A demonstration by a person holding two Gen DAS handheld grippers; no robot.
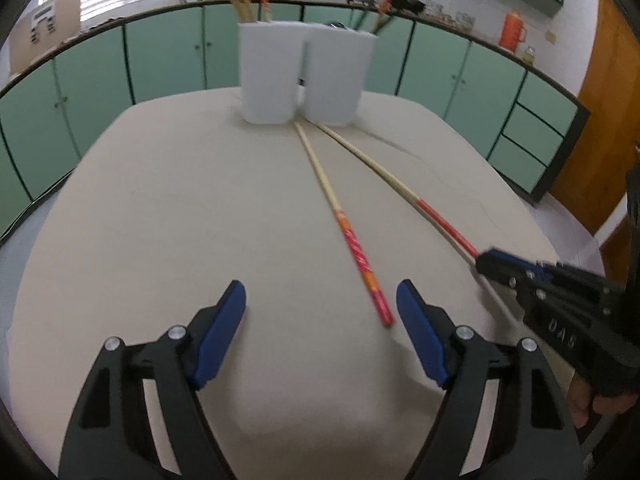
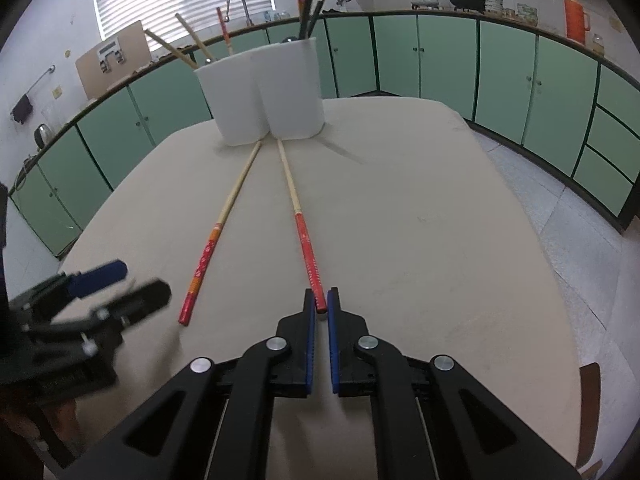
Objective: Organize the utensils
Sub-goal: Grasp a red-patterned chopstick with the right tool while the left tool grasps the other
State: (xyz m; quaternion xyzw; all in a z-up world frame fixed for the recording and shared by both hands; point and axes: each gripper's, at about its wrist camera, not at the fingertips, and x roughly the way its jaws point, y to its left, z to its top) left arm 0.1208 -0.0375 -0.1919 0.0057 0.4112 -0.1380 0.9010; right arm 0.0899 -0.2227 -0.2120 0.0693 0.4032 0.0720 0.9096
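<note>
2 chopsticks lie on the beige desk (image 1: 160,208), pale bamboo with red-orange patterned ends, thin tips near 2 white holders (image 2: 260,92). The right gripper (image 2: 321,300) pinches the right chopstick (image 2: 298,216) at its red end. The left gripper (image 1: 320,304) stands spread around the left chopstick (image 1: 340,216), not touching.

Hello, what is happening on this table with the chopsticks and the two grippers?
A person is sorting chopsticks into two white holders at the far end of the table. The right gripper is shut on the red end of one chopstick, which lies flat on the table. The left gripper is open around the red end of the other chopstick, not yet gripping it. Both holders already hold several chopsticks.
</note>
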